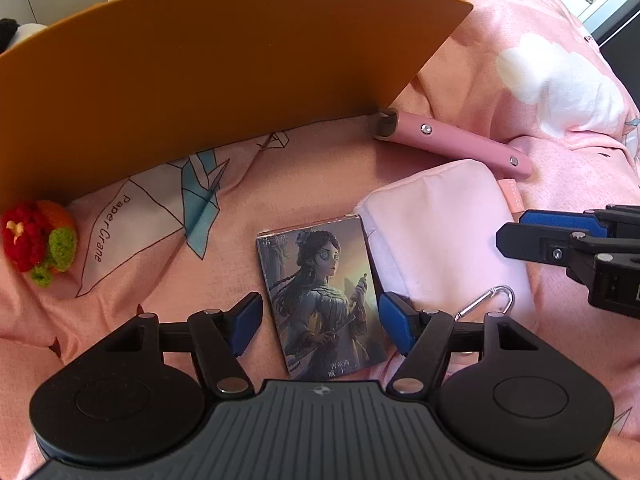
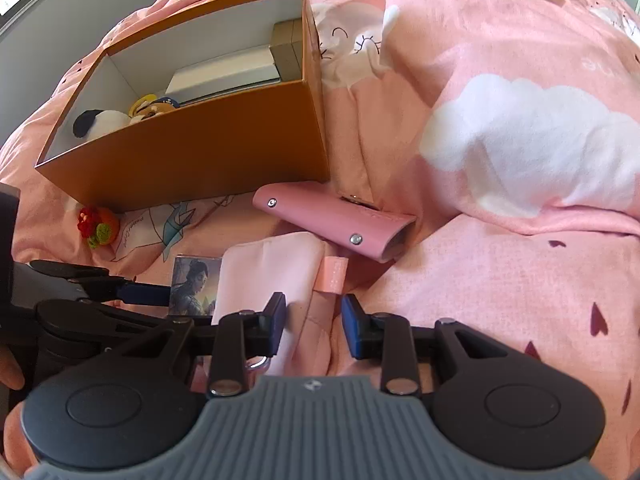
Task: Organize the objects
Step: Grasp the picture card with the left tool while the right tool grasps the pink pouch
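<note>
We are holding our left gripper (image 1: 320, 320) spread around the illustrated rectangular card box (image 1: 320, 300), and our right gripper (image 2: 314, 324) spread over the pale pink fabric pouch (image 2: 272, 276).

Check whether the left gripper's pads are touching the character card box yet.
Apart. The left wrist view shows bedsheet between the card box and each blue pad of the open left gripper, which straddles it.

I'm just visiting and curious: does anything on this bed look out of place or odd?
Nothing looks damaged or spilled. The card box, pale pink pouch, pink case and crocheted flower just lie loose on the bedspread outside the orange box.
</note>
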`<action>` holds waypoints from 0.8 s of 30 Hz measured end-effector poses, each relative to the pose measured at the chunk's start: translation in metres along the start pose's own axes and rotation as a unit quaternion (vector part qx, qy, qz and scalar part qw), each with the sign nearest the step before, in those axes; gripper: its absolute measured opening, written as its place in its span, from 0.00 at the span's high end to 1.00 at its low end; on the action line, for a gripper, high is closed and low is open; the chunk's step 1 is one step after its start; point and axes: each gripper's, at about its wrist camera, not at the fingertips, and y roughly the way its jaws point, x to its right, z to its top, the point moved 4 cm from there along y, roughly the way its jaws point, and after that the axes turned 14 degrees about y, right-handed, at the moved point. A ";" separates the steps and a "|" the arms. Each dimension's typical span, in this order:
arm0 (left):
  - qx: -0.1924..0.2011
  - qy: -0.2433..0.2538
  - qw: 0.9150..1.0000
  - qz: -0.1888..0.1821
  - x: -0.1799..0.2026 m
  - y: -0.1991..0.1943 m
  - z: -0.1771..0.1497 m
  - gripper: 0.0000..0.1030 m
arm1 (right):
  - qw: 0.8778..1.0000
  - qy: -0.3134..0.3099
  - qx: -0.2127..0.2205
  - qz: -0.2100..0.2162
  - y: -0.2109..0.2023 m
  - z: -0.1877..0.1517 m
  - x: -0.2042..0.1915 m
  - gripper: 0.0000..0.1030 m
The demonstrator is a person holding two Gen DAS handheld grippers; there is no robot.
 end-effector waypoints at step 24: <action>-0.005 -0.006 1.000 0.007 -0.014 -0.010 -0.020 0.32 | 0.999 -0.017 -0.026 -0.009 0.026 -0.003 -0.007 0.68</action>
